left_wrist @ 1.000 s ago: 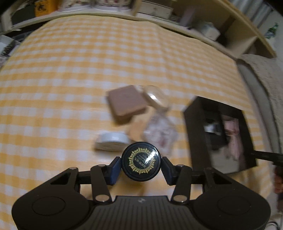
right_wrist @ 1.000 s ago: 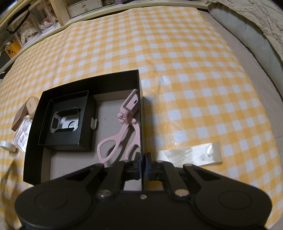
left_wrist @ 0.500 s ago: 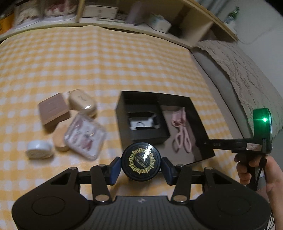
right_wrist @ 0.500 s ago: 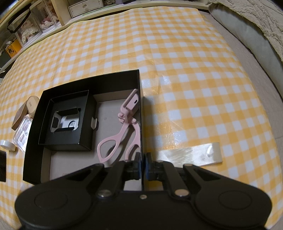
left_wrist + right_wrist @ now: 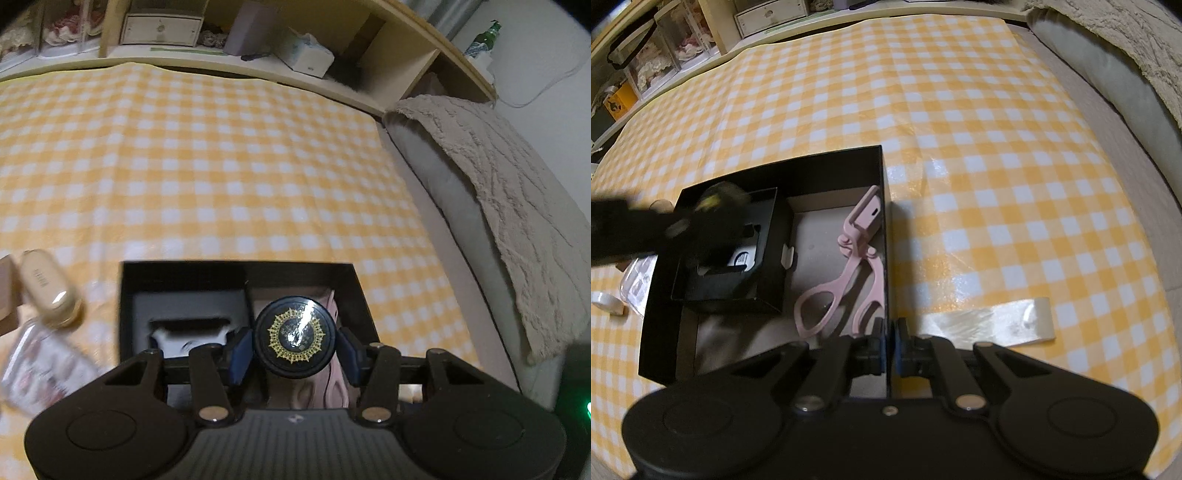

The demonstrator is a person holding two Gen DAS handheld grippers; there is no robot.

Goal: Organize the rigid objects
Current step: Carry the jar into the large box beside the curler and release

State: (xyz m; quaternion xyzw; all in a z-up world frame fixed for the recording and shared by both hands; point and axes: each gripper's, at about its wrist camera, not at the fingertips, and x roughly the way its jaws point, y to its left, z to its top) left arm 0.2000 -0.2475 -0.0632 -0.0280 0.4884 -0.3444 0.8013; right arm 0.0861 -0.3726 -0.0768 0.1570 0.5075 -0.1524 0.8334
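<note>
While my left gripper clamps a round black compact with a gold emblem between its blue pads, I hold it above the open black box, over the seam between the box's inner black tray and its bare right-hand part. In the right wrist view the same left gripper shows as a dark blur over the tray at the box's left side.

My right gripper is closed, its jaws pinching the box's right wall near the near corner. Inside, a pink eyelash curler lies along that wall, handles toward me.

The box sits on a table covered with a yellow-and-white checked cloth, toward the cloth's near right part. Beside the box's left side lie a beige oval case, a clear flat case and a small white round item. A strip of clear tape is stuck to the cloth, right of the box, close to the near edge.
</note>
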